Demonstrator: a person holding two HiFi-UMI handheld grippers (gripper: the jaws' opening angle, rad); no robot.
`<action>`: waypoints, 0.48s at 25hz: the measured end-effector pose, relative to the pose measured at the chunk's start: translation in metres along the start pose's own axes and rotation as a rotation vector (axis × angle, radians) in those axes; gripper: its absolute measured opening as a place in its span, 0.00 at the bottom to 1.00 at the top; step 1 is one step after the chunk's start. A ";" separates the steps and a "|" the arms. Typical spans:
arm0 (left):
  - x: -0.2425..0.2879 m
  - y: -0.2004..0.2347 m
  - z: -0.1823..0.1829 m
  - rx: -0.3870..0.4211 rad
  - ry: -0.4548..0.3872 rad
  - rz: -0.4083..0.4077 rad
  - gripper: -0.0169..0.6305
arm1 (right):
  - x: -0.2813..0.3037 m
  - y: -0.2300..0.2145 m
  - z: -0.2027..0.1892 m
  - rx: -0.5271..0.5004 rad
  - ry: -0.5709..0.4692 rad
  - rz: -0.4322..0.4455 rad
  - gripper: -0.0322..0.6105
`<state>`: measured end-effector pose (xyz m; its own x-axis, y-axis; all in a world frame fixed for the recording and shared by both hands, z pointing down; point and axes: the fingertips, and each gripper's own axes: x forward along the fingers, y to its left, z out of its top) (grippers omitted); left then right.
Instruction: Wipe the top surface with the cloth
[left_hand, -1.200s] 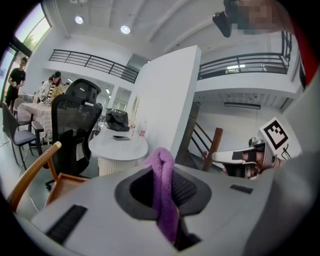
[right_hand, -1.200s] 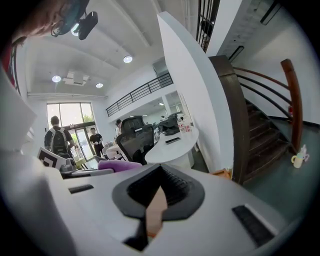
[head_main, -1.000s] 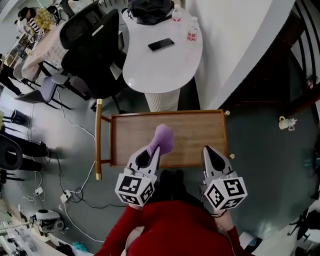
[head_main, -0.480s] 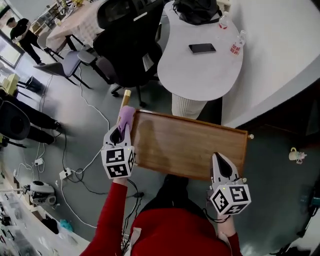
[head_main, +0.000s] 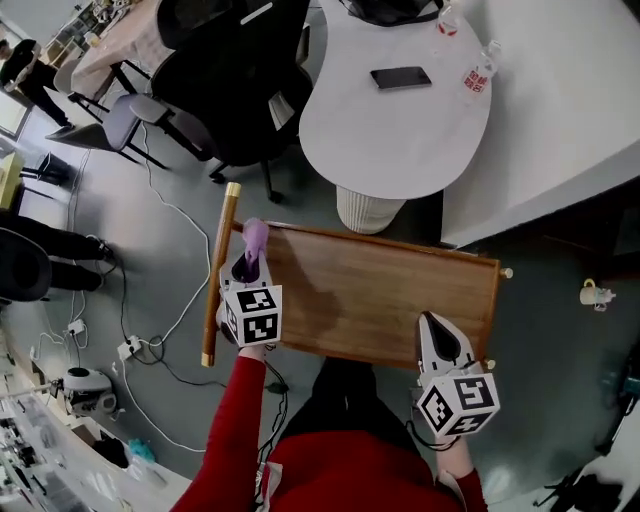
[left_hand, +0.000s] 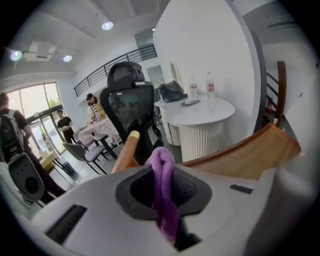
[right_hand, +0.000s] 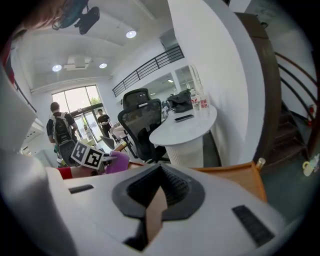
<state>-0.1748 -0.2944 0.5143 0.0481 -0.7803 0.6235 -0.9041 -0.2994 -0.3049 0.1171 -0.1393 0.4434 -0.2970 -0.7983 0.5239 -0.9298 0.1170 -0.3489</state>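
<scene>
The wooden cart top (head_main: 390, 300) lies below me, a raised rim around it. My left gripper (head_main: 248, 268) is at its left end, shut on a purple cloth (head_main: 256, 238) that pokes out past the fingertips onto the wood near the left rim. In the left gripper view the cloth (left_hand: 162, 182) hangs pinched between the jaws of the left gripper (left_hand: 163, 175), with the wooden top (left_hand: 250, 155) beyond. My right gripper (head_main: 441, 345) hovers over the front right edge, shut and holding nothing. The right gripper view looks past the right gripper (right_hand: 159, 194) to the cloth (right_hand: 118, 162).
A gold-tipped wooden handle bar (head_main: 218, 275) runs along the cart's left side. Behind the cart stands a white round table (head_main: 400, 130) with a phone (head_main: 400, 77) and bottles (head_main: 478, 76). A black office chair (head_main: 240, 80) is at back left. Cables (head_main: 165, 300) trail on the floor.
My left gripper has carried the cloth from the middle of the top to its left end. The right gripper has stayed at the front right edge.
</scene>
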 end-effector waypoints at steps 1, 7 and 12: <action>0.011 -0.011 -0.004 -0.013 0.018 -0.041 0.10 | -0.003 -0.005 -0.002 0.012 0.001 -0.018 0.05; 0.034 -0.154 0.005 -0.045 0.027 -0.451 0.10 | -0.042 -0.040 -0.014 0.102 -0.028 -0.184 0.05; 0.004 -0.311 0.014 0.040 0.045 -0.769 0.10 | -0.082 -0.067 -0.036 0.201 -0.061 -0.342 0.05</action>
<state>0.1122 -0.2119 0.6012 0.6389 -0.3220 0.6986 -0.6071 -0.7689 0.2008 0.1962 -0.0608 0.4519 0.0410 -0.8055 0.5911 -0.9102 -0.2742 -0.3105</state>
